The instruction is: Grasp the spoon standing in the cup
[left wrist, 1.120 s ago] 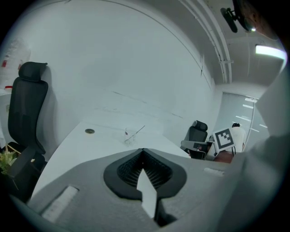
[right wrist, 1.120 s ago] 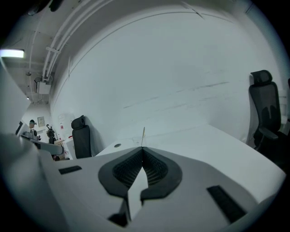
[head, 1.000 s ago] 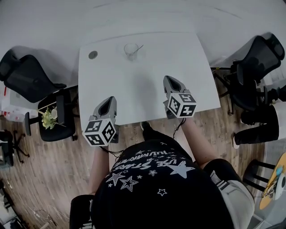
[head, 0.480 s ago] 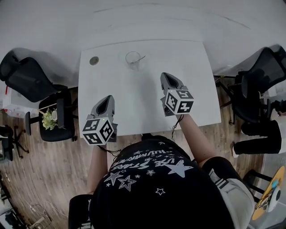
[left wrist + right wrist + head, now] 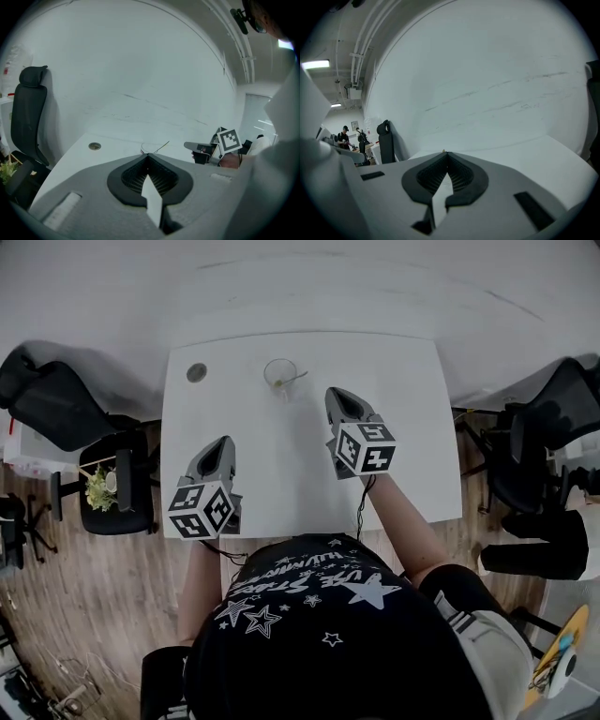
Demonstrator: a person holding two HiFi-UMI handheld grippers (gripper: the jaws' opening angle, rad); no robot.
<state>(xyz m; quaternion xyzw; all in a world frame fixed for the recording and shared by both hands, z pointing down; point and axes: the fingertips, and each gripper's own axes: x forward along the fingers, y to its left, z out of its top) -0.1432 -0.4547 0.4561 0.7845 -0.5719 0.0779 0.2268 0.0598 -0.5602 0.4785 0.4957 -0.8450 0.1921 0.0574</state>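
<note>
A clear glass cup stands near the far edge of the white table, with a thin spoon leaning in it toward the right. My right gripper is over the table, just right of the cup and slightly nearer, with its jaws shut on nothing. My left gripper hangs over the table's left part, well short of the cup, and is also shut and empty. In the left gripper view the cup's rim and the spoon handle peek over the joined jaw tips. The right gripper view shows no cup.
A round grommet sits in the table's far left corner. Black office chairs stand to the left and right, and a small seat with flowers is by the left edge. A white wall lies behind the table.
Both grippers have moved forward over the table toward the cup, the right one ending close beside it. Neither has taken hold of anything.
</note>
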